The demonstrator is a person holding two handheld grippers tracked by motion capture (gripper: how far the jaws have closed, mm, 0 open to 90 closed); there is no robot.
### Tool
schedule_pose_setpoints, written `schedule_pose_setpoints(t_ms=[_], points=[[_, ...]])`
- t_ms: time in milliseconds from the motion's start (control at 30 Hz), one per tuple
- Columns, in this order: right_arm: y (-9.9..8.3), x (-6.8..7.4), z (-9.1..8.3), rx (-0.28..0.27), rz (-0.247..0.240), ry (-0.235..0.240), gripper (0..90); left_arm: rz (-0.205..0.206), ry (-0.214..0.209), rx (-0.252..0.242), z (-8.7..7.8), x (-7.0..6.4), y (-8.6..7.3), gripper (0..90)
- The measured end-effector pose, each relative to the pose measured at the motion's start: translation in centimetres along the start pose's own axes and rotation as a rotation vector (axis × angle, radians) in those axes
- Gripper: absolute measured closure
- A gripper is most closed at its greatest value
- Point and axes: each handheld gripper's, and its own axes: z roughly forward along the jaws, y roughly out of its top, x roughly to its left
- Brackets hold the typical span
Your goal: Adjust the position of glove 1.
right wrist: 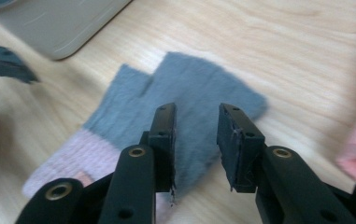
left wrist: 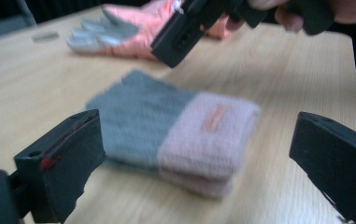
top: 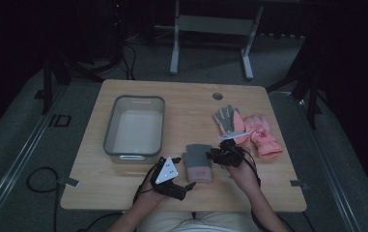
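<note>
Two sets of tongs flank one small knitted mitten (top: pixel 198 162) at lower centre of the high view. At left of the frame a grey-rimmed bin (top: pixel 135 126) stands on the tabletop (top: pixel 181 99), with bare wood between it and the left edge. Just right of the bin's near corner, the left tongs (top: pixel 184 189) are spread wide; in the left gripper view the mitten lies flat ahead of them, between the two jaws but untouched. The mitten has a grey-blue upper part with a short thumb and a pale pink ribbed cuff bearing a small tag, the cuff toward the near edge. The right tongs (right wrist: pixel 195 135) hover over its grey part, narrowly parted and gripping nothing. Further right lie pink gloves (top: pixel 259 133), one with its grey palm up, leaving a strip of clear wood to the right edge.
</note>
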Motion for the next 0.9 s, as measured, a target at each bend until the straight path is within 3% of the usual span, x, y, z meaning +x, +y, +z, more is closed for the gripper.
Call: schedule_pose_setpoints(t_ms=[67,100,200,233,333,433,500,700,800,900], points=[[0.2,-0.7,-0.3,-0.001,0.023,-0.011,65.2,-0.008,-0.021,0.034,0.1,-0.1,1.0,6.1],[0.3,-1.0,-0.3,-0.007,0.028,-0.018,63.7,-0.017,-0.026,0.076,0.3,-0.1,1.5,7.1],[0.4,-1.4,-0.3,-0.007,0.038,-0.022,62.0,-0.016,-0.026,0.113,0.8,-0.1,2.1,7.8],[0.6,-1.8,-0.1,-0.015,0.061,-0.024,59.8,0.004,-0.041,0.15,1.4,0.0,2.5,8.2],[1.0,-2.1,0.4,-0.015,0.079,-0.022,57.7,0.054,-0.103,0.19,2.3,0.0,2.8,6.5],[1.2,-2.4,1.3,-0.001,0.096,-0.022,55.3,0.141,-0.118,0.242,3.2,-0.5,2.7,6.8],[1.2,-2.6,2.0,0.012,0.112,-0.021,52.6,0.175,-0.132,0.265,3.7,-0.6,2.5,12.2],[1.0,-3.3,4.1,0.058,0.159,-0.03,44.8,0.249,-0.137,0.316,4.8,-0.6,2.1,22.6],[0.8,-3.2,5.0,0.094,0.172,-0.04,42.3,0.295,-0.117,0.346,5.1,-0.9,1.8,24.9],[0.7,-3.3,5.2,0.092,0.182,-0.039,41.0,0.339,-0.086,0.362,5.2,-1.1,1.7,30.2]])
